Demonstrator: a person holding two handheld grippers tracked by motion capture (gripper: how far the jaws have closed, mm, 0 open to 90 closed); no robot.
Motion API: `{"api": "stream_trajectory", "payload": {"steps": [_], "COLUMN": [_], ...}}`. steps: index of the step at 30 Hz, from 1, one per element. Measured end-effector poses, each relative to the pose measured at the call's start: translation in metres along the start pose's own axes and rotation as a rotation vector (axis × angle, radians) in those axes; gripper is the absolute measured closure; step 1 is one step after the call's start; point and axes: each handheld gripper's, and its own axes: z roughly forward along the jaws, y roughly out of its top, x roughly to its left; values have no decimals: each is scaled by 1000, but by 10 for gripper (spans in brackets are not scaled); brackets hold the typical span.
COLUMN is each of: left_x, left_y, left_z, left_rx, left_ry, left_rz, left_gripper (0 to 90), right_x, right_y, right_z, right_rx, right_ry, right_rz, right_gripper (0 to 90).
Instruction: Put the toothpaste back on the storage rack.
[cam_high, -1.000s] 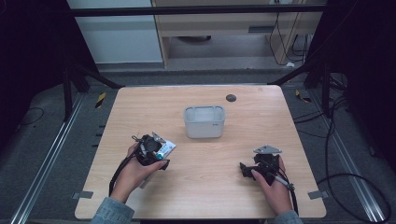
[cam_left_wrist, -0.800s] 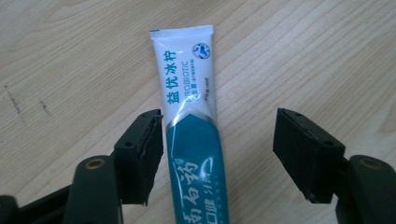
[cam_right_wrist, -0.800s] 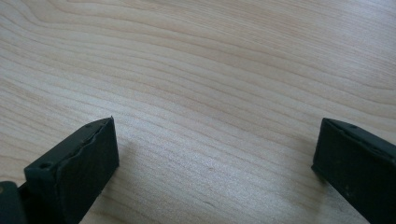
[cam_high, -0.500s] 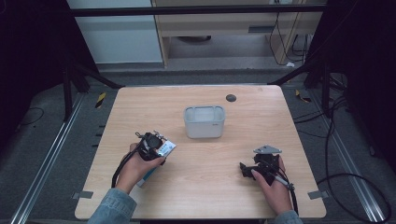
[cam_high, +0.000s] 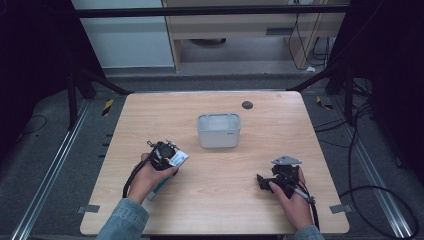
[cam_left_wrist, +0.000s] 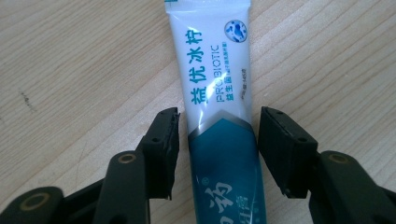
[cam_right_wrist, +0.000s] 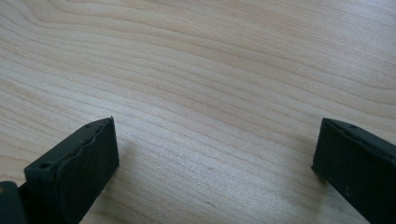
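High view, 1 toothpaste tube (cam_high: 176, 160), 1 tub (cam_high: 219, 131), 2 claws

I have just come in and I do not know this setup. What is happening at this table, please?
A person sits at a wooden table with a gripper in each hand. The left gripper is lowered over a white and teal tube lying flat; its fingers have just been closing around the tube, with a small gap still visible on each side. The right gripper rests open over bare wood. A translucent container stands in the middle of the table.
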Motion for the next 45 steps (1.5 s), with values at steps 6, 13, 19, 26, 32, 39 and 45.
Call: {"api": "stream_trajectory", "payload": {"steps": [6, 13, 19, 26, 32, 39, 45], "left_x": [1, 2, 1, 0, 2, 0, 0], "left_y": [1, 2, 3, 3, 1, 1, -1], "left_z": [3, 3, 3, 2, -5, -6, -20], "left_rx": [-1, 3, 5, -1, -37, -40, -90], "left_ry": [-15, -30, -34, -41, -64, -56, -40], "left_rz": [-6, -12, 6, 18, 22, 37, 29], "left_gripper": [529, 544, 592, 645, 748, 777, 790], "right_x": [0, 0, 0, 0, 0, 0, 0], "right_y": [0, 0, 0, 0, 0, 0, 0], "right_z": [0, 0, 0, 0, 0, 0, 0], "right_rx": [1, 1, 1, 1, 0, 0, 0], "right_ry": [1, 2, 2, 2, 0, 1, 1], "right_rz": [2, 4, 3, 4, 1, 2, 4], "right_gripper": [4, 4, 4, 4, 4, 4, 3]}}
